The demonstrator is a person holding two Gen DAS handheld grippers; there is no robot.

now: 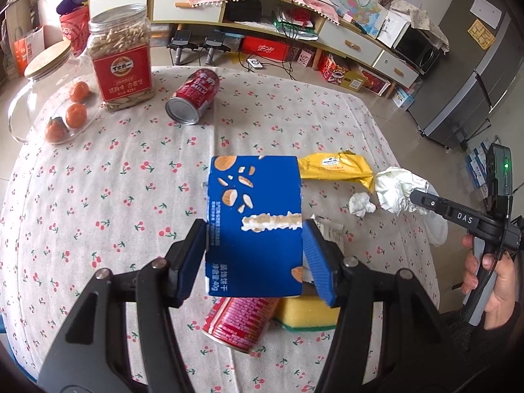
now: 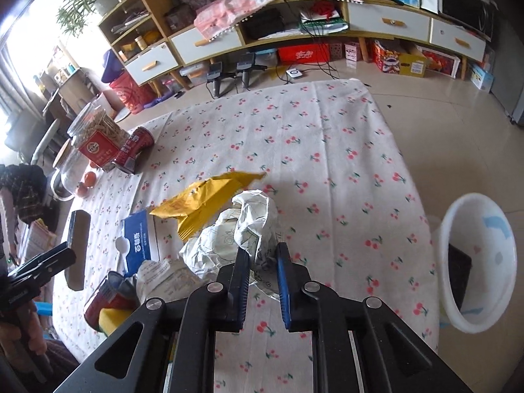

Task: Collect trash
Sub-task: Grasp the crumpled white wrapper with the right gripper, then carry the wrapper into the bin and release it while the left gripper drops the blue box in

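Note:
My left gripper (image 1: 255, 239) is shut on a blue biscuit box (image 1: 255, 222) and holds it above the cherry-print table; the box also shows in the right wrist view (image 2: 139, 242). My right gripper (image 2: 262, 255) is shut on a crumpled white paper (image 2: 242, 232), also seen in the left wrist view (image 1: 396, 193). A yellow wrapper (image 1: 337, 170) lies beside the paper. A small paper ball (image 1: 362, 204) lies near it. One red can (image 1: 193, 96) lies far back, another red can (image 1: 239, 321) lies under the box.
A white bin (image 2: 475, 262) stands off the table's right edge. A yellow sponge (image 1: 308, 314) lies beside the near can. A jar of snacks (image 1: 121, 59) and a glass jar with oranges (image 1: 55, 104) stand at the far left. A printed slip (image 2: 170, 278) lies nearby.

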